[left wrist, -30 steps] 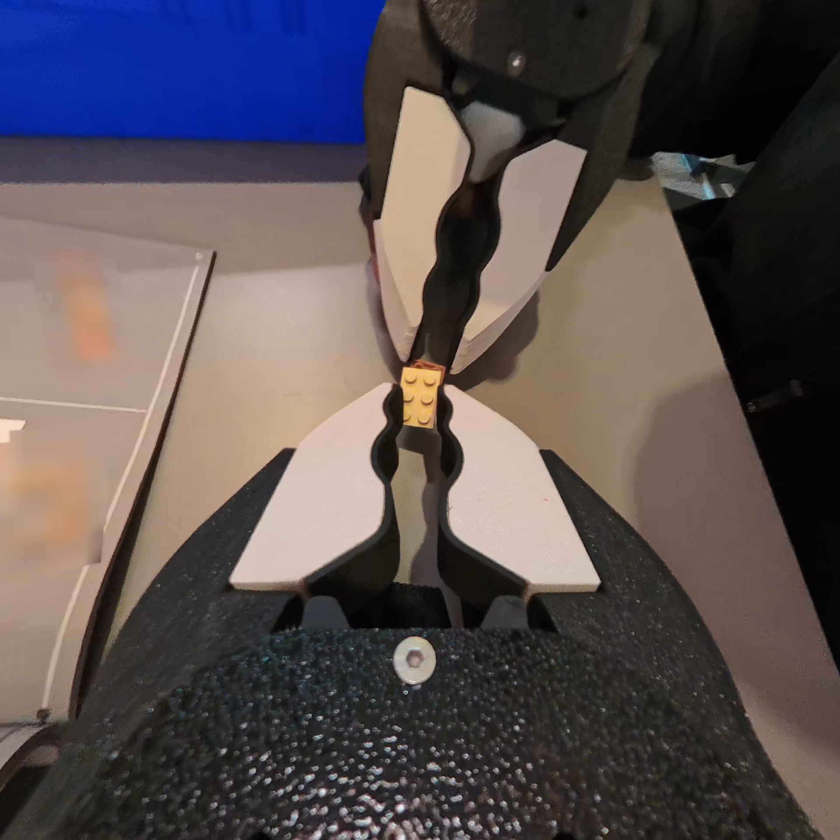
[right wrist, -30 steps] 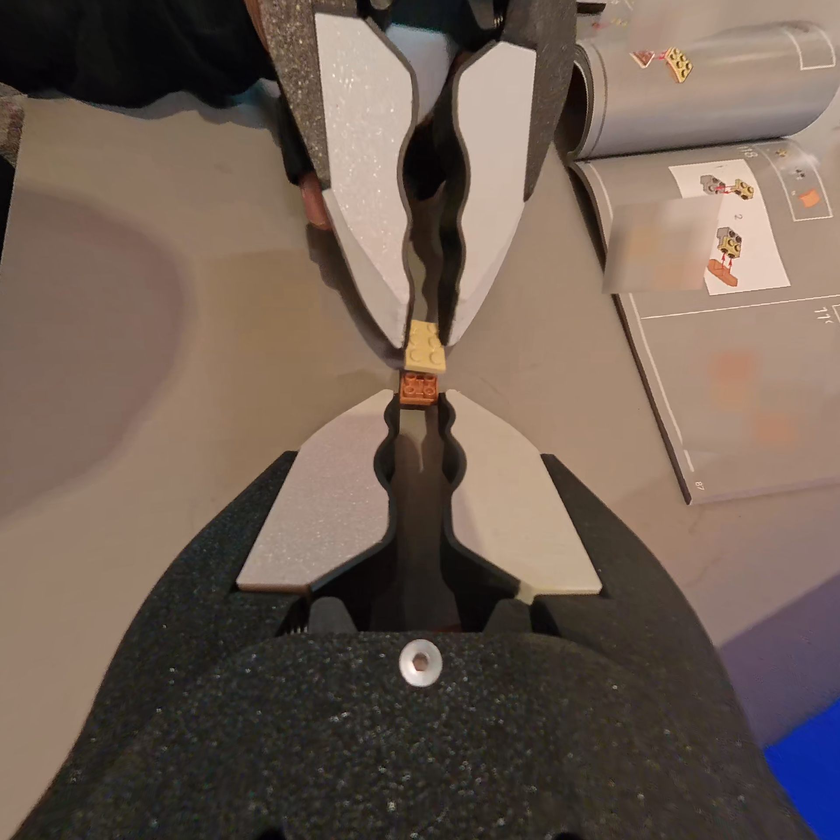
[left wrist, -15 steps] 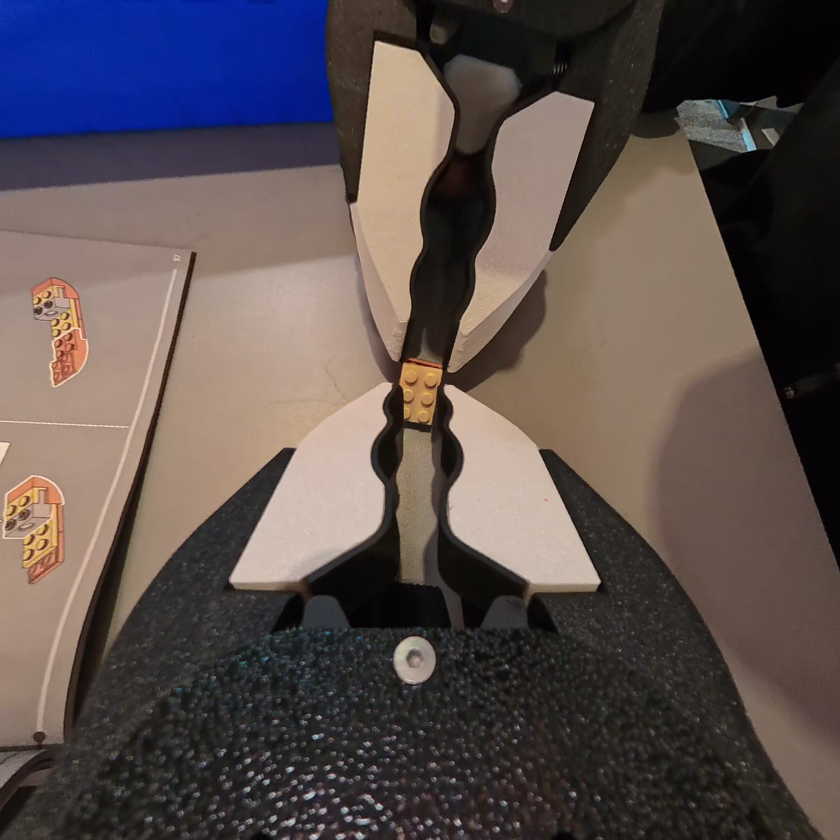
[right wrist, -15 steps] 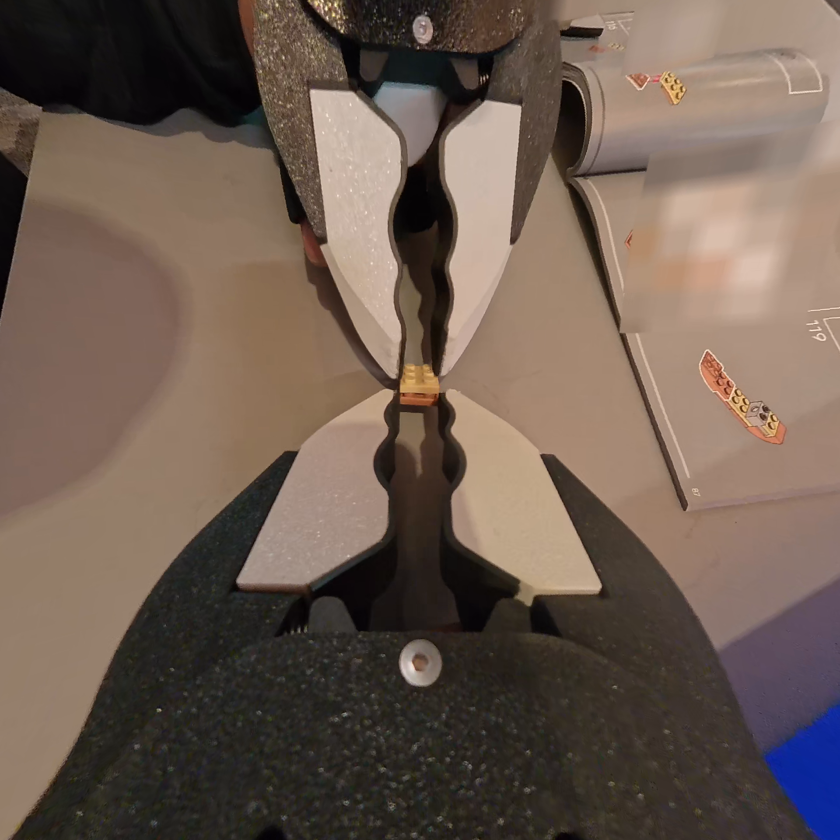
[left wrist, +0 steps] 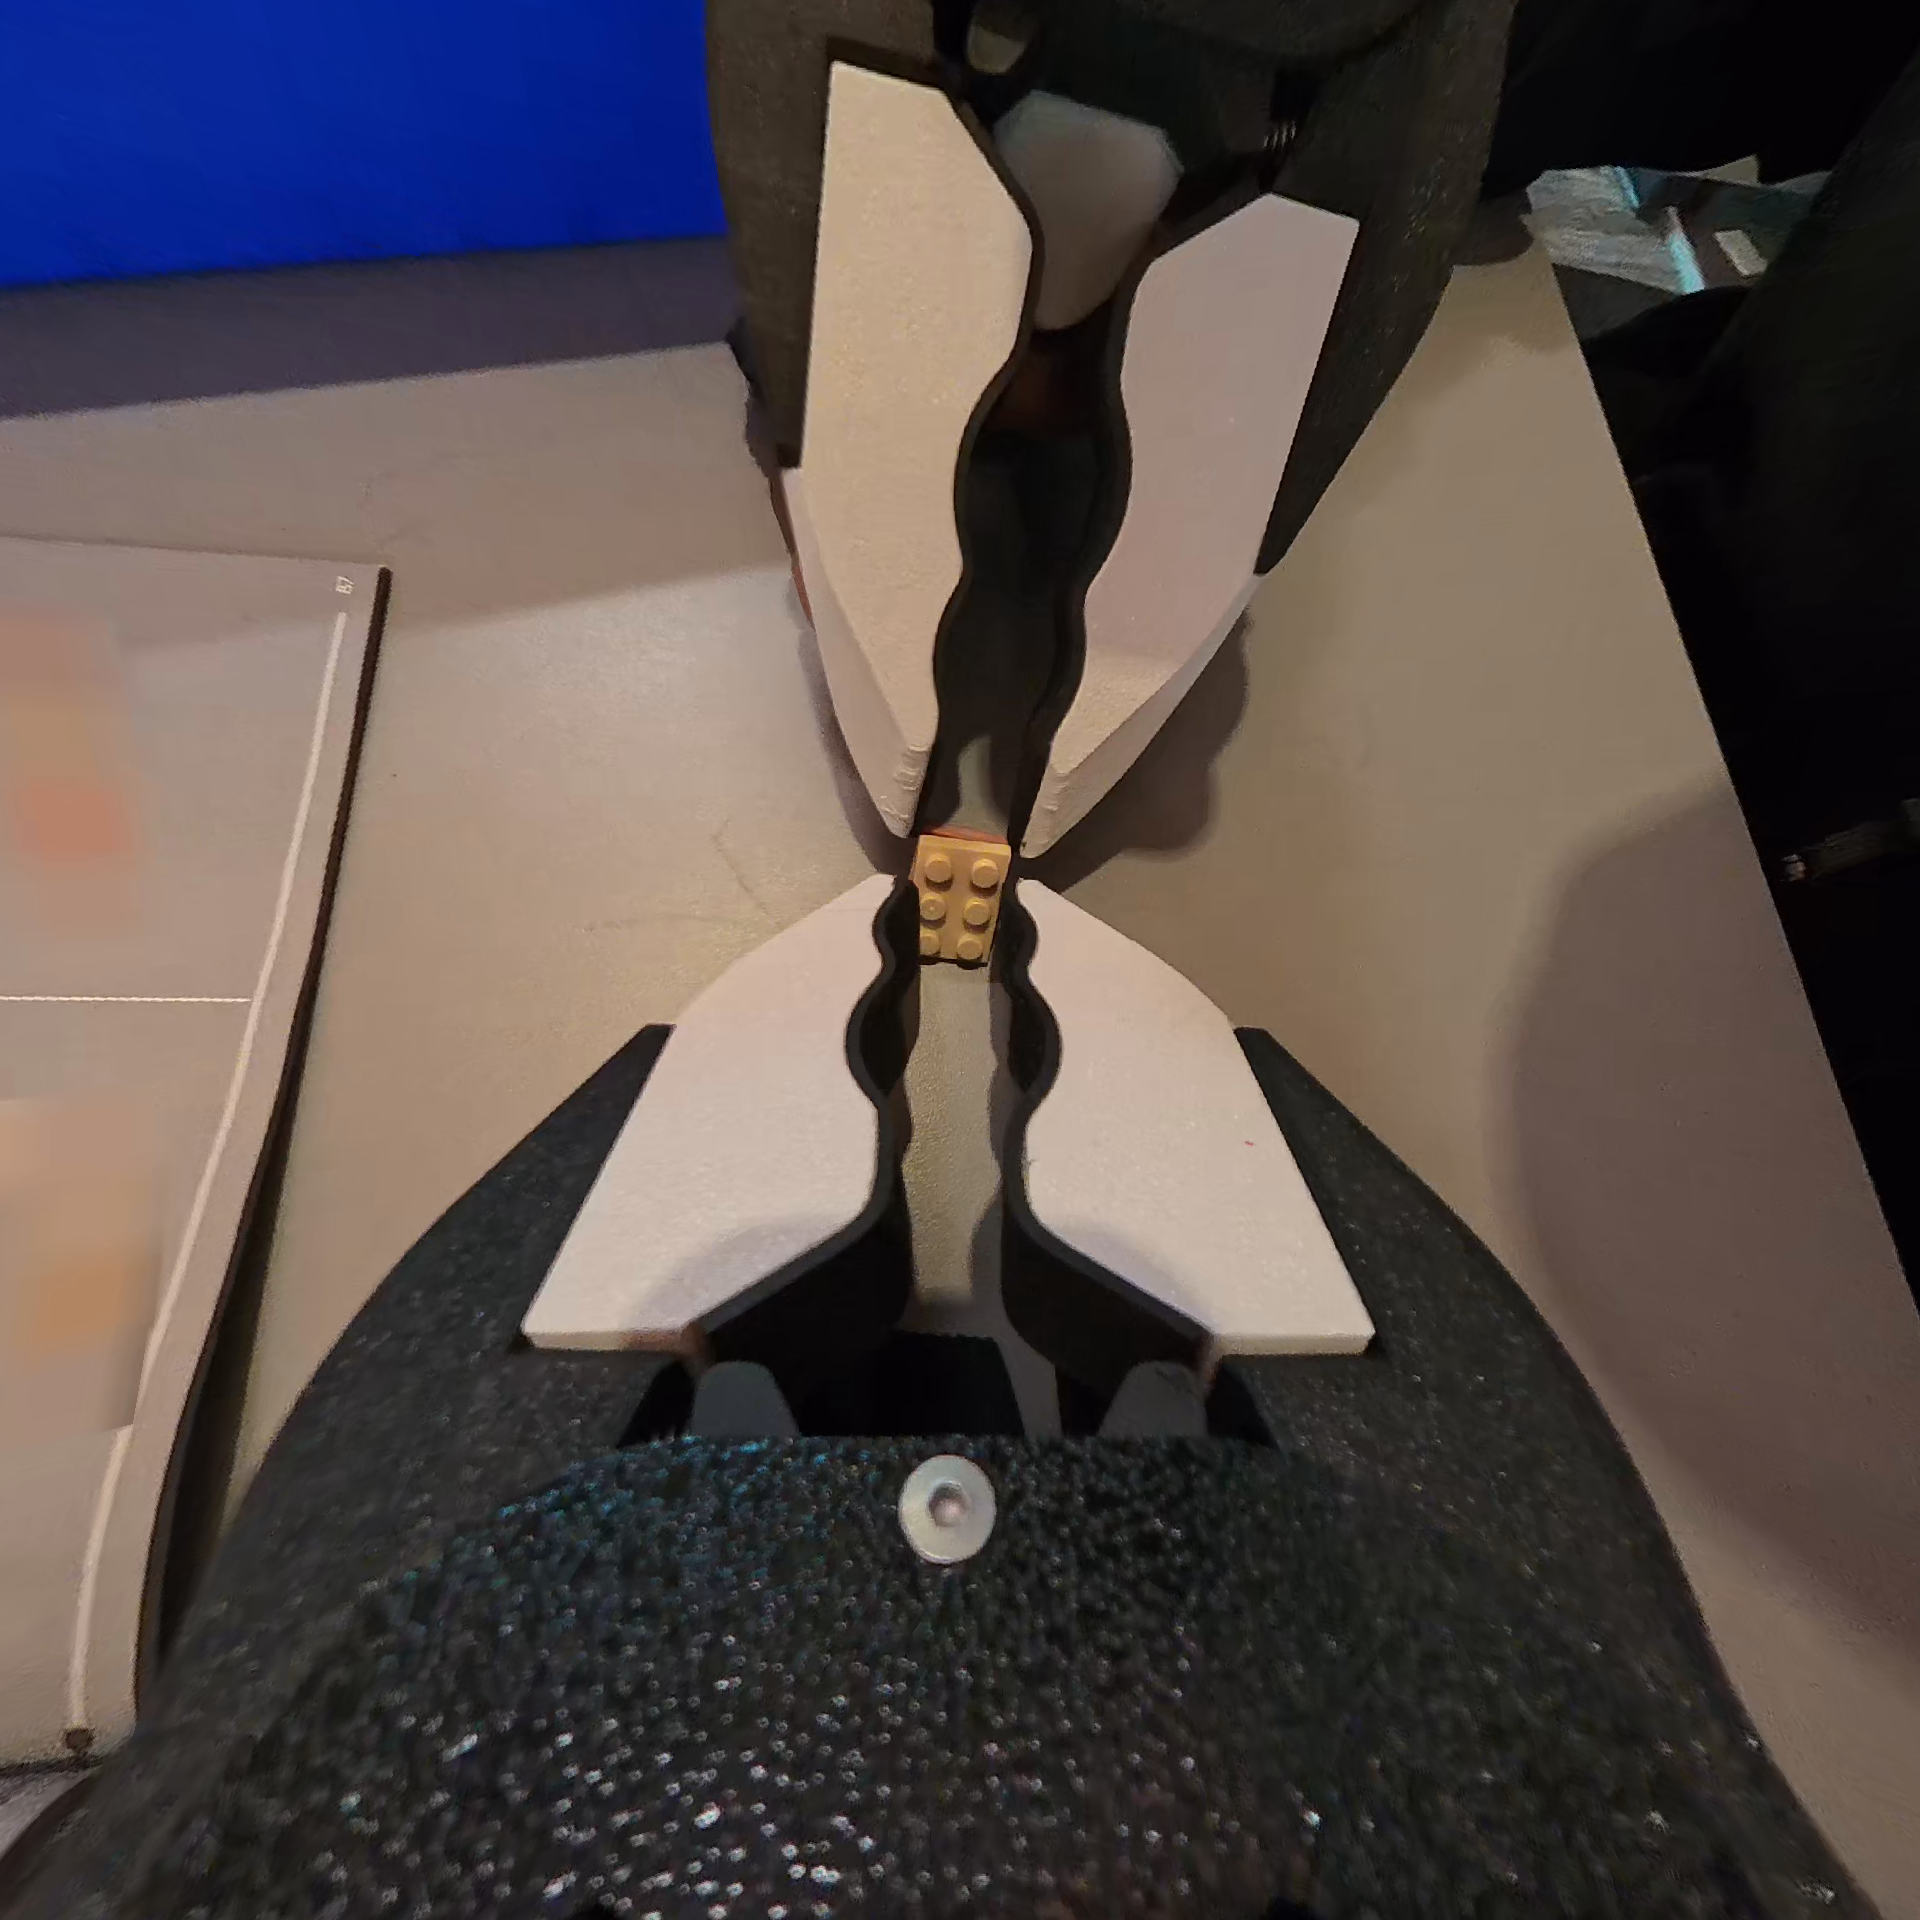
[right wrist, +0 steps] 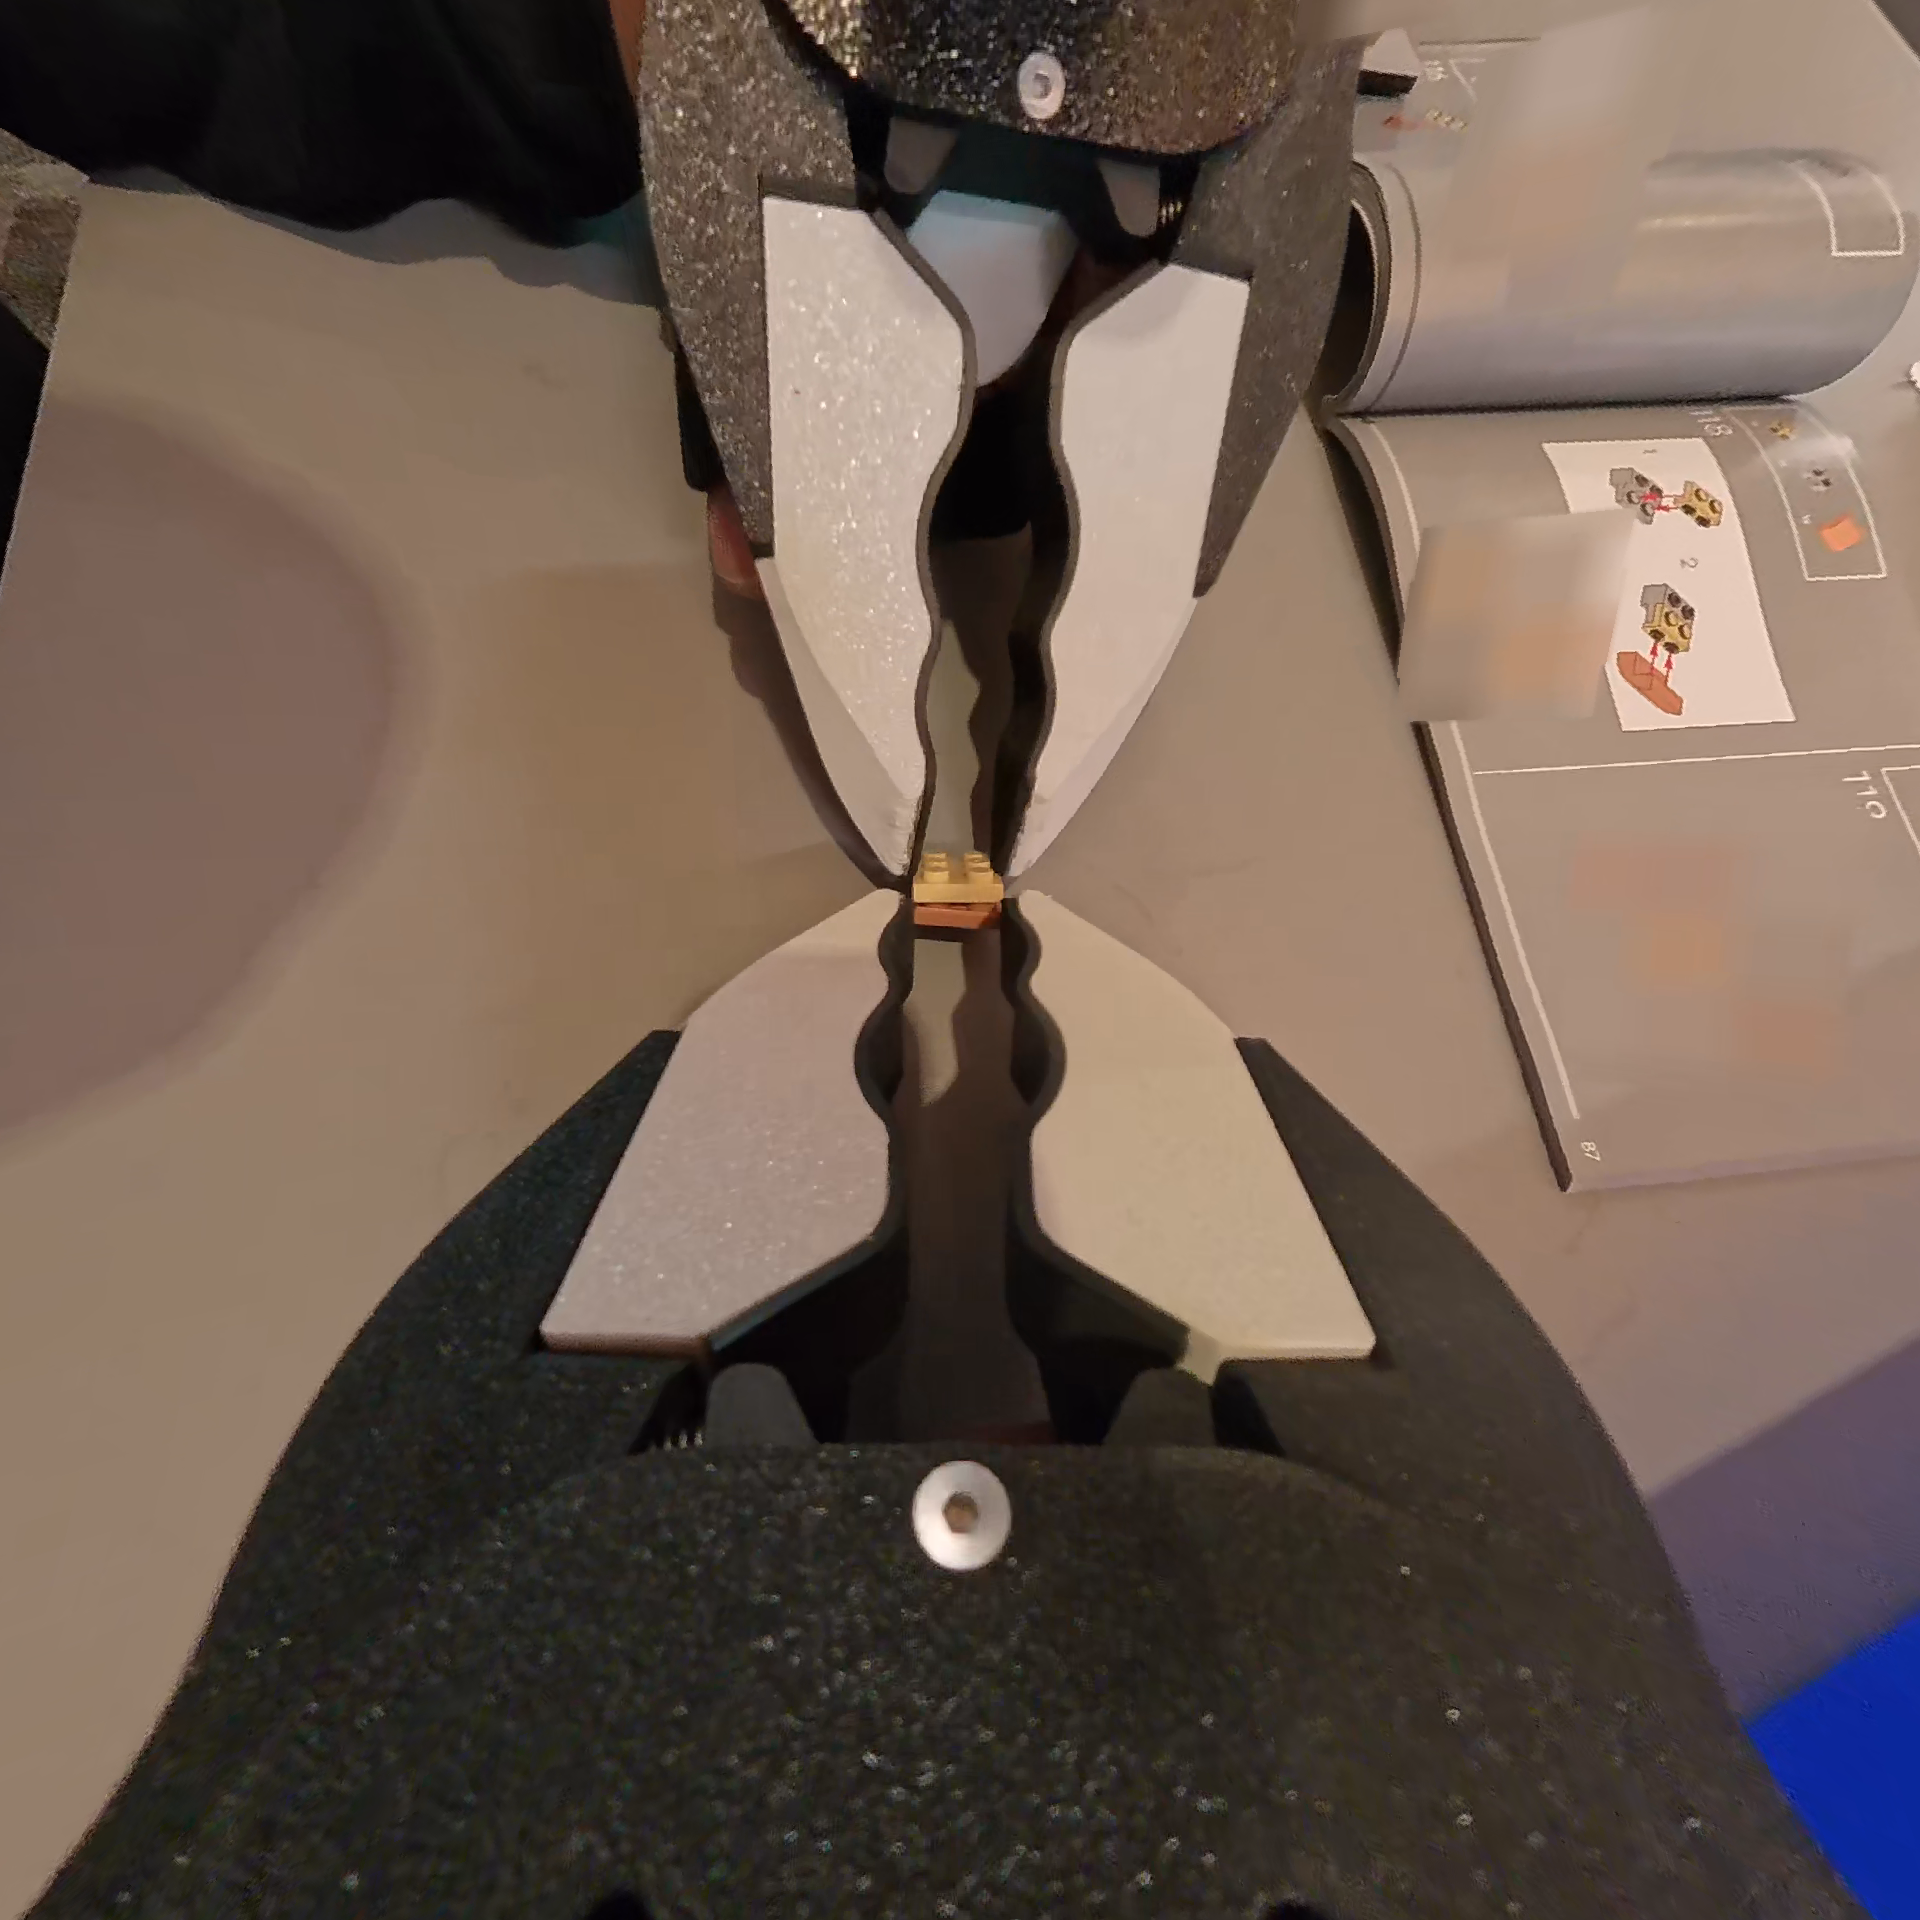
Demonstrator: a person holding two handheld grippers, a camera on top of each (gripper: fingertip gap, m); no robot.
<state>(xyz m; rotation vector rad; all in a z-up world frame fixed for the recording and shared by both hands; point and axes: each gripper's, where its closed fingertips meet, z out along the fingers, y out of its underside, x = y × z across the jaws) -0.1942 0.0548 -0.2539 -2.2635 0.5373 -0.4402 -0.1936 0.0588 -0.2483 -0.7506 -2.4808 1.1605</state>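
Note:
My left gripper (left wrist: 961, 920) is shut on a tan two-by-three studded plate (left wrist: 961, 899), studs up, a little above the grey table (left wrist: 520, 831). My right gripper (right wrist: 954, 925) is shut on a small brown plate (right wrist: 951, 914). The two grippers meet tip to tip. The tan plate (right wrist: 958, 883) lies flat on top of the brown plate. In the left wrist view only a thin brown edge (left wrist: 971, 832) shows behind the tan plate, at the tips of the right gripper (left wrist: 971, 821). The left gripper (right wrist: 961, 857) faces me in the right wrist view.
An open instruction booklet (right wrist: 1662, 831) lies on the table to the right in the right wrist view, and at the left edge of the left wrist view (left wrist: 156, 935). The table's edge (left wrist: 1662, 623) and a dark-clothed person are to the right there. A blue surface (left wrist: 312, 125) lies beyond. The grippers are tip to tip, or close to it.
The grippers moved together. The tan plate, tilted and just clear of the brown plate a second ago, now sits level on it. Both grasps held.

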